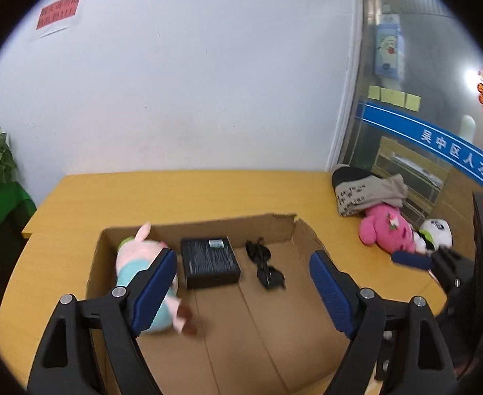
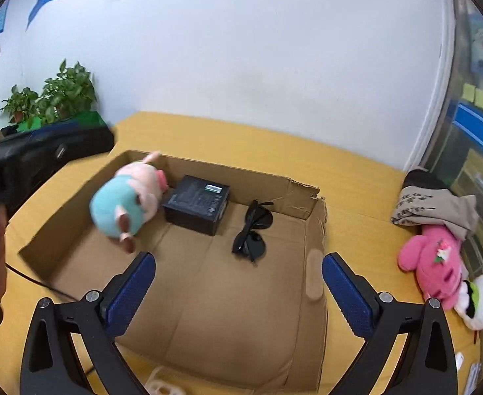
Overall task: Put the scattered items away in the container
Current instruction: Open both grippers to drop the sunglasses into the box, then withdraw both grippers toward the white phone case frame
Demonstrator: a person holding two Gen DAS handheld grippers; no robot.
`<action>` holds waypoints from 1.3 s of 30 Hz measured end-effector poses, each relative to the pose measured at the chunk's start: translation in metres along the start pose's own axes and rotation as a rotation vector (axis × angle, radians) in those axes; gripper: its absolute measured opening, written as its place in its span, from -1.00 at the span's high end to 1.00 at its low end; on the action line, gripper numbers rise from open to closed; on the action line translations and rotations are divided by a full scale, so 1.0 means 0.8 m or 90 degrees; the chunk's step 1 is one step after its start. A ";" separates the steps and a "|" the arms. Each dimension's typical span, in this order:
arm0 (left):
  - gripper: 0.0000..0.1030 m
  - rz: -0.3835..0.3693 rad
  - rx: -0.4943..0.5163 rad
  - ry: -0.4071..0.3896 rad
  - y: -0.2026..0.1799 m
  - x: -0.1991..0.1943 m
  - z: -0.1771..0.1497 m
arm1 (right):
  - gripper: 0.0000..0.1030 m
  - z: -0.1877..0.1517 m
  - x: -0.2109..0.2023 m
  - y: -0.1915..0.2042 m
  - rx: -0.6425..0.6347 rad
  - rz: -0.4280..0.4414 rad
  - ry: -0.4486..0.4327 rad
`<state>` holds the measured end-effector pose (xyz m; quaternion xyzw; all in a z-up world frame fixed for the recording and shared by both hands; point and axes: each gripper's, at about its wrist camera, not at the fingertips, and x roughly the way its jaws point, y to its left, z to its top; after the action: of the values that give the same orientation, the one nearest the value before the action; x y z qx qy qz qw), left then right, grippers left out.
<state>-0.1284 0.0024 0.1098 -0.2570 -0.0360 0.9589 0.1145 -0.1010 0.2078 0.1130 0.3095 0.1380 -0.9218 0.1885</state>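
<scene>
- The cardboard box [image 2: 76, 210] sits open on the yellow table [image 2: 228, 138], and three things are already inside it: a black case [image 2: 197, 204] toward the back wall, dark sunglasses [image 2: 253, 230] just to its right on the box floor, and a pig plush [image 2: 126, 204] in a teal outfit at the left end.
- The pig plush looks blurred in both views, so I judge it is only just landing or settling; I cannot tell if it rests flat.
- The left gripper [image 1: 241, 283] hovers over the box with its blue pads spread wide and nothing between them.
- The right gripper [image 2: 238, 289] is also above the box's near side, fingers wide apart and empty.
- Still outside, well to the right of the box: a pink plush [image 2: 432, 263], a white and green plush [image 2: 478, 299] touching it, and a folded grey garment [image 2: 436, 207] lying partly over the pink one.
- By my reckoning about half the job is done; the right-hand pile is what remains.
</scene>
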 end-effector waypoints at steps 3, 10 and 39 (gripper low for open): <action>-0.61 0.015 0.020 -0.002 -0.018 -0.038 -0.027 | -0.99 -0.019 -0.027 0.013 -0.014 -0.022 -0.013; -0.61 0.006 0.008 0.003 -0.041 -0.081 -0.076 | -0.99 -0.060 -0.061 0.035 -0.001 -0.006 -0.010; -0.61 -0.131 -0.071 0.244 -0.056 0.026 -0.233 | -0.99 -0.270 0.014 -0.016 0.135 0.126 0.248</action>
<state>-0.0438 0.0531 -0.0557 -0.4357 -0.0926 0.8722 0.2022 -0.0031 0.2966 -0.0589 0.5117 0.0436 -0.8309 0.2141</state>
